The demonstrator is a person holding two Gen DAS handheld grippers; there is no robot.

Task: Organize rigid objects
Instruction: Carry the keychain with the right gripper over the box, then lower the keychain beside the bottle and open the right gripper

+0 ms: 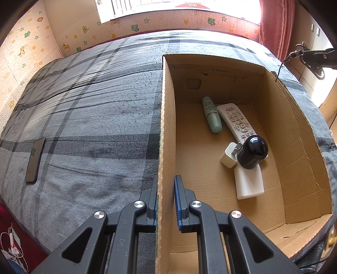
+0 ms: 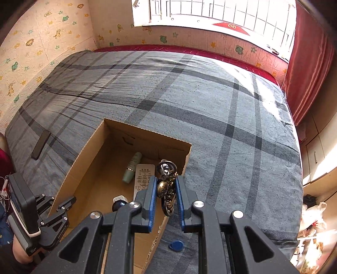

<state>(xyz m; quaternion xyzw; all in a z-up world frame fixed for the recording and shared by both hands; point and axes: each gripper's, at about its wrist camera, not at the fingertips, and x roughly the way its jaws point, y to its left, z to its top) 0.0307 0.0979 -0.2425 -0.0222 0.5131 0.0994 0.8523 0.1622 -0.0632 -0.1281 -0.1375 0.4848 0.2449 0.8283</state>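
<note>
A bunch of keys (image 2: 166, 187) with a brass charm hung between the blue pads of the right gripper (image 2: 166, 196), which was squeezed tight on it. The keys were up in the air, over the right edge of the cardboard box (image 2: 84, 160). A blue tag (image 2: 175, 245) lay on the bed cover just beside the box, under the gripper.

The box sat open on the gray checked bed cover (image 2: 221, 109). Inside it lay a green tube (image 1: 212, 114) and a white remote (image 1: 236, 121), side by side and touching. Nearer, a white plug (image 1: 228, 157) sat against a round black thing (image 1: 252, 151), which rested on the end of the remote and on a white bottle (image 1: 248, 184).

The left gripper (image 1: 166, 202) was pinched shut on the left wall of the box (image 1: 166, 126), one pad inside and one pad outside.

A dark phone (image 1: 35, 160) lay flat on the bed cover, well apart from the box on the left. Behind the bed were a wall with animal stickers (image 1: 27, 48), a bright window (image 2: 210, 12) and a red curtain (image 2: 309, 59).
</note>
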